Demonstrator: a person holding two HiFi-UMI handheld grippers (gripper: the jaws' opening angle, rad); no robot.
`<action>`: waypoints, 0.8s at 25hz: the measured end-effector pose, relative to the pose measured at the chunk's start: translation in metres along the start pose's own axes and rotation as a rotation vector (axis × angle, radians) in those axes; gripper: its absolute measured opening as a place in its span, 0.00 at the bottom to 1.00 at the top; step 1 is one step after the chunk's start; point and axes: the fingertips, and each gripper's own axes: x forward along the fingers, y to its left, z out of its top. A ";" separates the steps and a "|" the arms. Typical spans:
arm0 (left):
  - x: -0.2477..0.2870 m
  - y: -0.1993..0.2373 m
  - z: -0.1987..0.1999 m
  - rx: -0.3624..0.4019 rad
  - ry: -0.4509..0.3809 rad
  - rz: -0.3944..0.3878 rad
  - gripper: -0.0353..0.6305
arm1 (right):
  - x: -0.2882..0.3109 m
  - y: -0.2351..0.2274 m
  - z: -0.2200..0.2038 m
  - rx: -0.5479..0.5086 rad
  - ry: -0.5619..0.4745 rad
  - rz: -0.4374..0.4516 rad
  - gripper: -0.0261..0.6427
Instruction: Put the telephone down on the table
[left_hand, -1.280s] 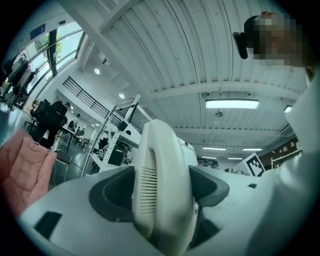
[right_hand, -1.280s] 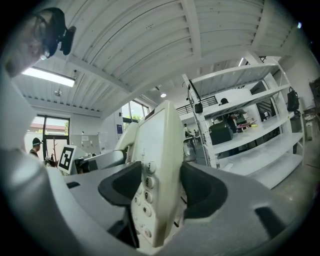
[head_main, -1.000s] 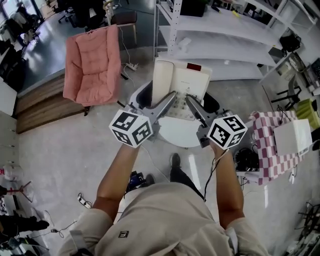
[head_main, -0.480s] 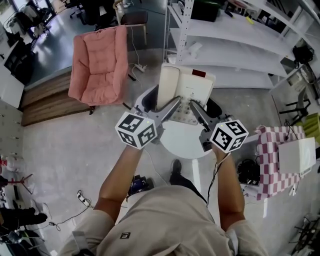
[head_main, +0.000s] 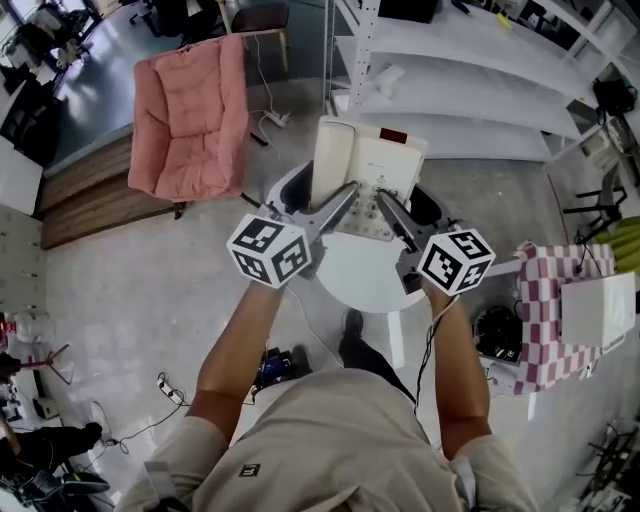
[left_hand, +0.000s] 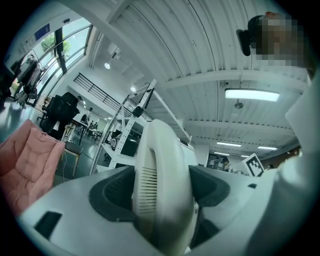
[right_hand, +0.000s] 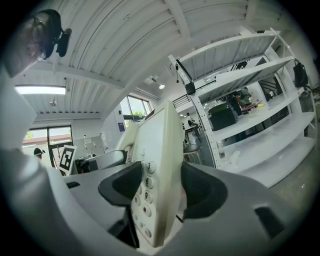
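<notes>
A cream desk telephone (head_main: 366, 175) with its handset on the left side hangs above a small round white table (head_main: 360, 270). My left gripper (head_main: 345, 197) is shut on the handset side; the ribbed handset (left_hand: 160, 190) fills the space between its dark pads. My right gripper (head_main: 385, 203) is shut on the keypad side, its pads pressed on both faces of the telephone body (right_hand: 157, 190) beside the number keys. The two grippers hold the telephone between them, near level, over the table's far half.
A pink padded armchair (head_main: 190, 115) stands at the far left. White metal shelving (head_main: 470, 80) runs behind the table. A checked cloth with a white box (head_main: 575, 310) sits to the right. Cables and small items (head_main: 275, 365) lie on the floor by the person's feet.
Both grippers and the telephone have come down a little toward the round table and shifted slightly. The grip on the telephone is unchanged.
</notes>
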 end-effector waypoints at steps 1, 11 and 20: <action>0.003 0.004 -0.003 -0.005 0.006 0.001 0.54 | 0.003 -0.004 -0.003 0.005 0.004 -0.002 0.41; 0.045 0.043 -0.041 -0.049 0.077 0.025 0.54 | 0.038 -0.055 -0.028 0.073 0.052 -0.011 0.41; 0.067 0.079 -0.072 -0.078 0.139 0.043 0.54 | 0.069 -0.086 -0.056 0.131 0.082 -0.023 0.41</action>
